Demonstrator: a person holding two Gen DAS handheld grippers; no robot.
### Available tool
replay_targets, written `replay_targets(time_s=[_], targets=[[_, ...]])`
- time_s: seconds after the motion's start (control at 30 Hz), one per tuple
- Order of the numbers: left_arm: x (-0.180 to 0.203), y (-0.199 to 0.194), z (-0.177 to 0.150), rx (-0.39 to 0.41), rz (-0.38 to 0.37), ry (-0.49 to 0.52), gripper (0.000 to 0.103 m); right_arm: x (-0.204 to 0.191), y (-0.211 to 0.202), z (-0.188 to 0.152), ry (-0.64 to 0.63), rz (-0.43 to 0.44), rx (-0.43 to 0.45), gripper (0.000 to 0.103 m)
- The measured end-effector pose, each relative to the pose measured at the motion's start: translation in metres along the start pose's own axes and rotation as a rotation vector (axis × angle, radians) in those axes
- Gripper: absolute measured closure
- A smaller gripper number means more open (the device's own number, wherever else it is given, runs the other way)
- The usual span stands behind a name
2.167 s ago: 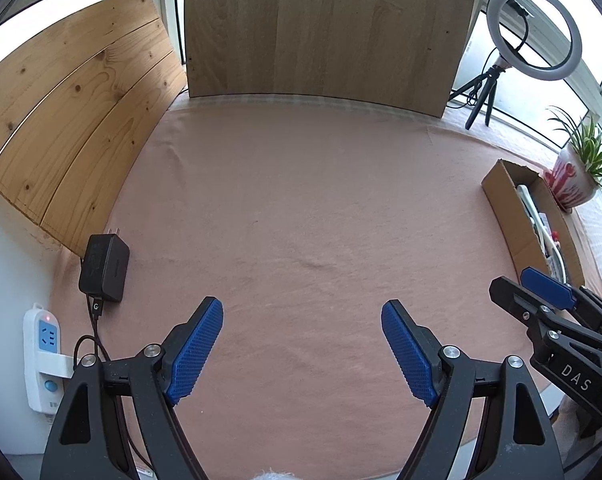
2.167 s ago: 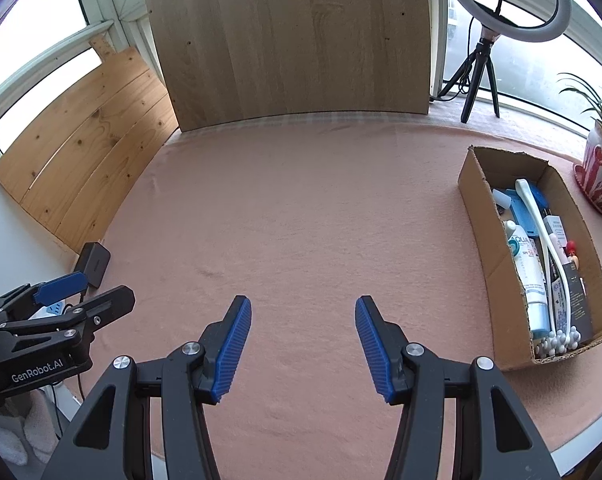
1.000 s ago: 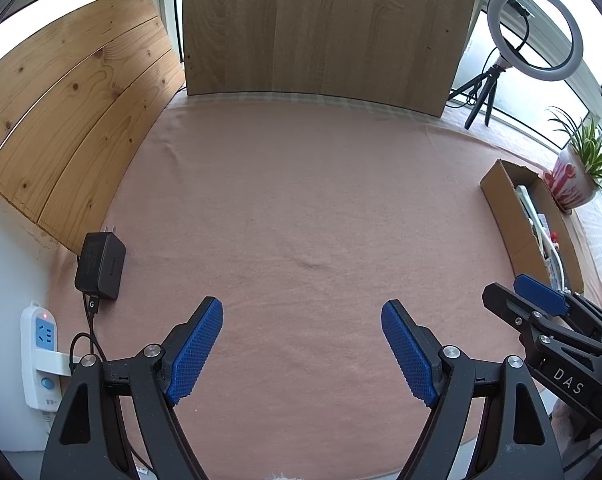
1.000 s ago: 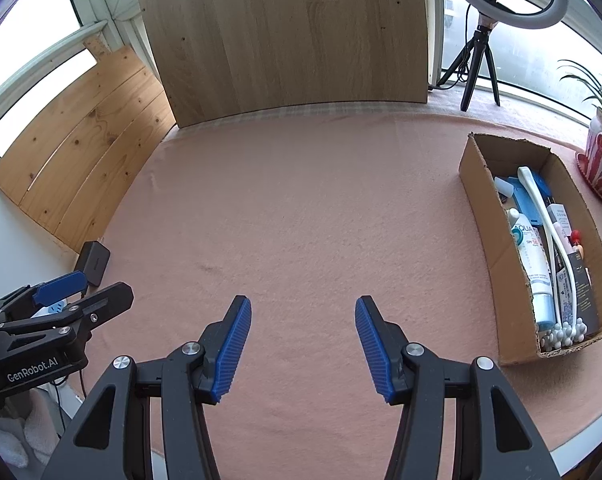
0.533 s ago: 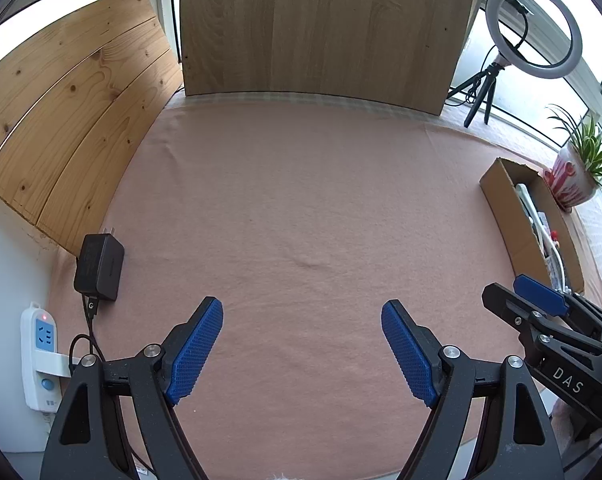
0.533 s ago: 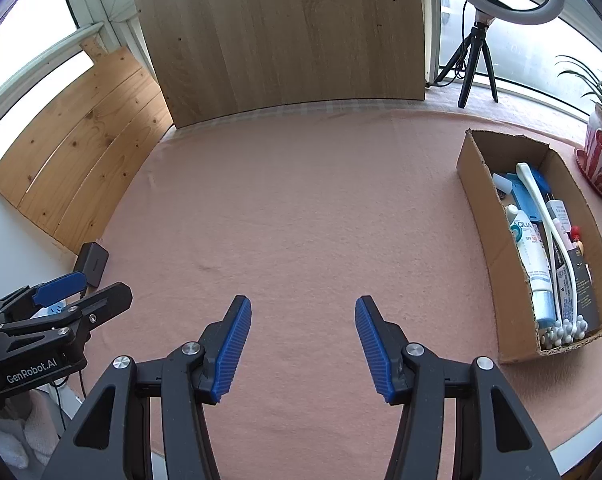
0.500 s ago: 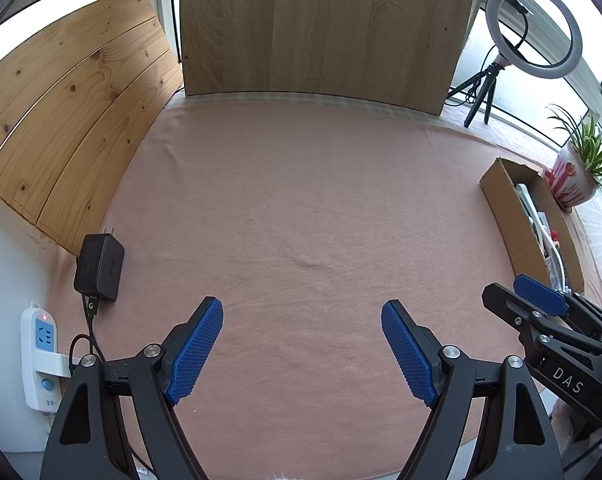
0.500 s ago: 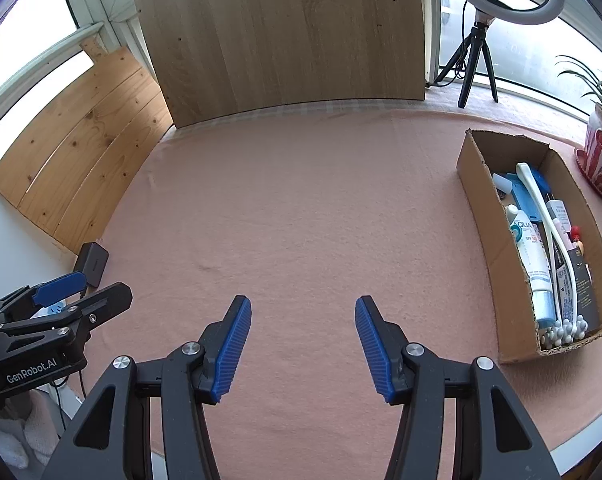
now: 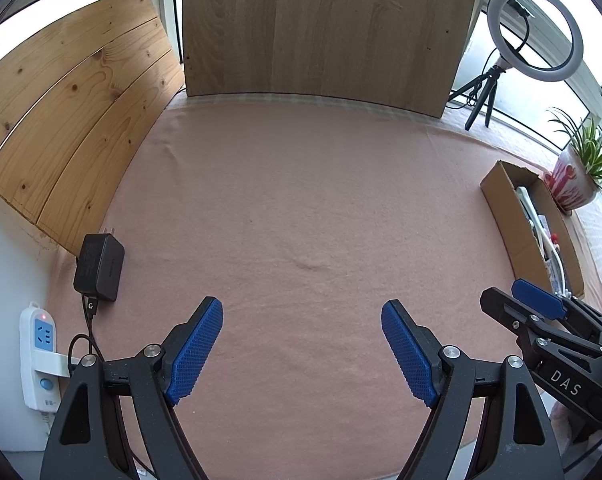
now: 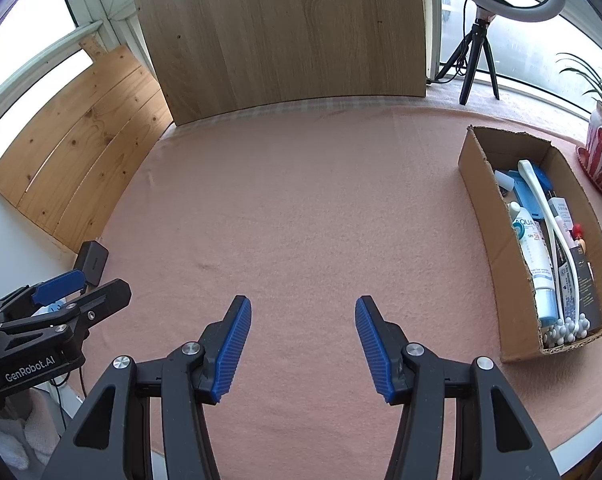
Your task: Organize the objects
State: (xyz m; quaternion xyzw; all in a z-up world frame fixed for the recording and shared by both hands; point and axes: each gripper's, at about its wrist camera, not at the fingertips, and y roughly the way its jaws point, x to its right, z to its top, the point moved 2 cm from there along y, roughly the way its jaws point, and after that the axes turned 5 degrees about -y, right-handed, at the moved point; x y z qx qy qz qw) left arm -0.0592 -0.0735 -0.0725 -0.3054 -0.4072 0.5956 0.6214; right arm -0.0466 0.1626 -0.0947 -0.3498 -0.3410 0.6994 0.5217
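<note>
Tongs both gape empty: left tongs (image 9: 302, 342), right tongs (image 10: 303, 342), over pink tabletop (image 10: 301, 208); cardboard box (image 10: 497, 248) of toiletries right of right tongs.

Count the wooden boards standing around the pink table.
2. A pale board stands upright along the far edge; a knotty pine panel leans along the left edge. None other shows, though the near side is out of view.

Two tools (image 9: 302, 350) (image 10: 303, 348); one cardboard box (image 10: 485, 196); one charger (image 9: 99, 267); one plant (image 9: 573, 184).
</note>
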Motion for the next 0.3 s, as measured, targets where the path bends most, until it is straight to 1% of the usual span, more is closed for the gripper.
replay_targets(time_s=[0.3], targets=[[0.0027, 0.0025, -0.0032, -0.007, 0.009, -0.006, 0.019, 0.0021, 0.0052, -0.0024, 0.009, 0.008, -0.015, 0.053]])
